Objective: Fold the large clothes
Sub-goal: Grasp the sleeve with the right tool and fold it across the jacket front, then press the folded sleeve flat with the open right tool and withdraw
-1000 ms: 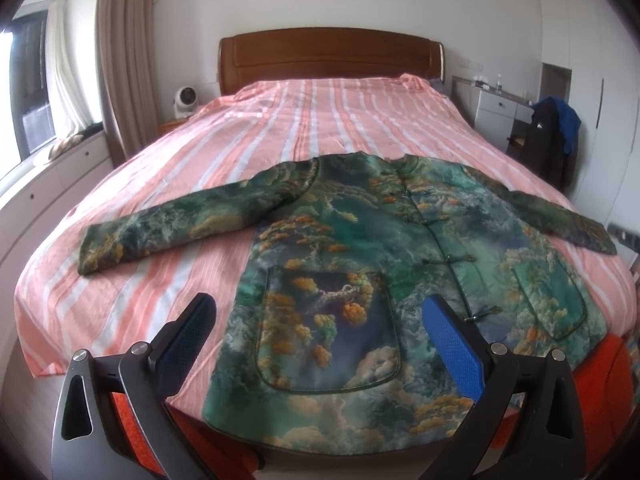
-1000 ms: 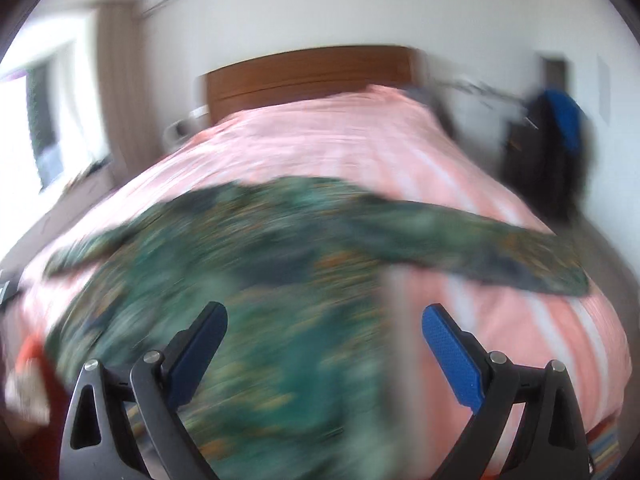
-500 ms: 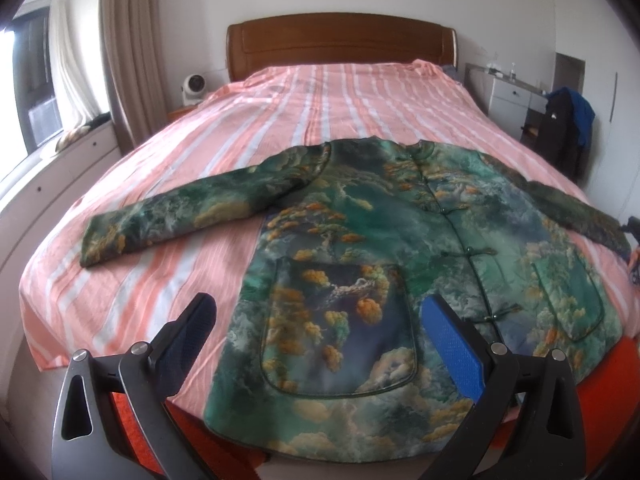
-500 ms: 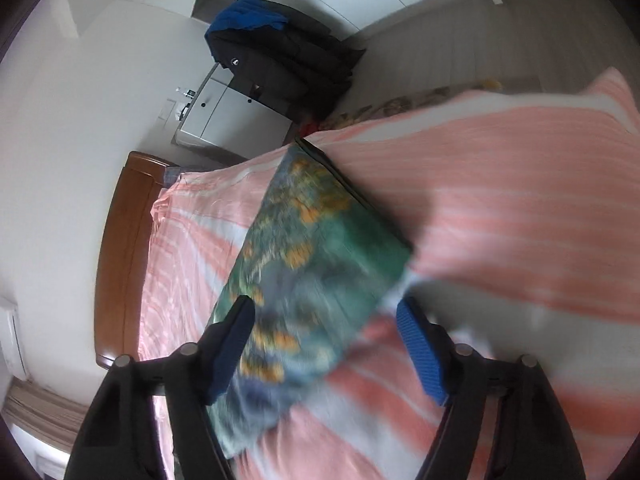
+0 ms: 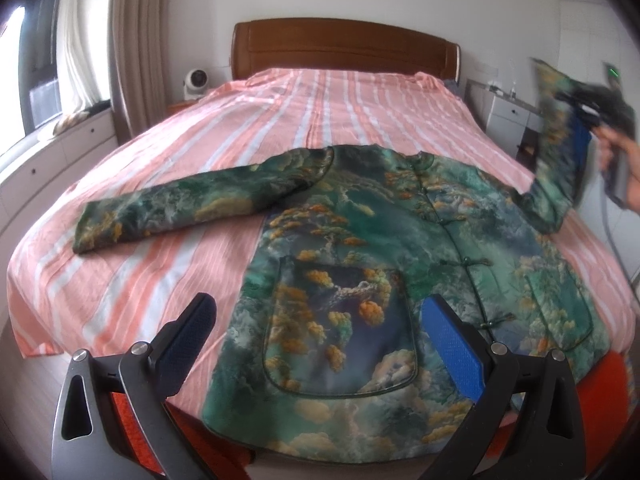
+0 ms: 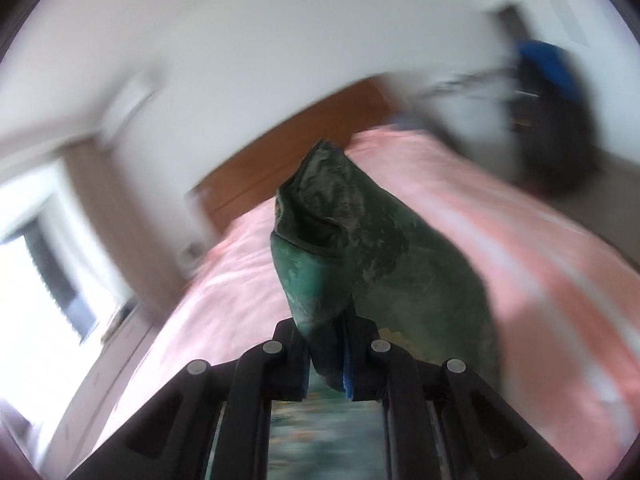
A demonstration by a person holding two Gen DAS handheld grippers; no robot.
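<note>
A green jacket (image 5: 360, 264) printed with orange and white clouds lies face up on the striped pink bed (image 5: 328, 112), its left sleeve (image 5: 192, 208) stretched out flat. My left gripper (image 5: 316, 340) hovers open above the jacket's hem, nothing between its blue pads. At the right, the right sleeve (image 5: 556, 148) is lifted off the bed, pinched in my right gripper (image 5: 580, 140), held by a hand (image 5: 628, 168). In the right wrist view the right gripper (image 6: 326, 364) is shut on the sleeve's cuff (image 6: 344, 240), which stands up in front of the camera.
A wooden headboard (image 5: 344, 48) stands at the far end. A white fan (image 5: 195, 80) sits on the left nightstand. A white cabinet (image 5: 510, 120) is at the right, a window and low drawers (image 5: 52, 148) at the left. An orange blanket edge (image 5: 612, 380) shows below the jacket.
The right gripper closed on the right sleeve's cuff and lifted it off the bed. The left gripper has stayed open above the hem.
</note>
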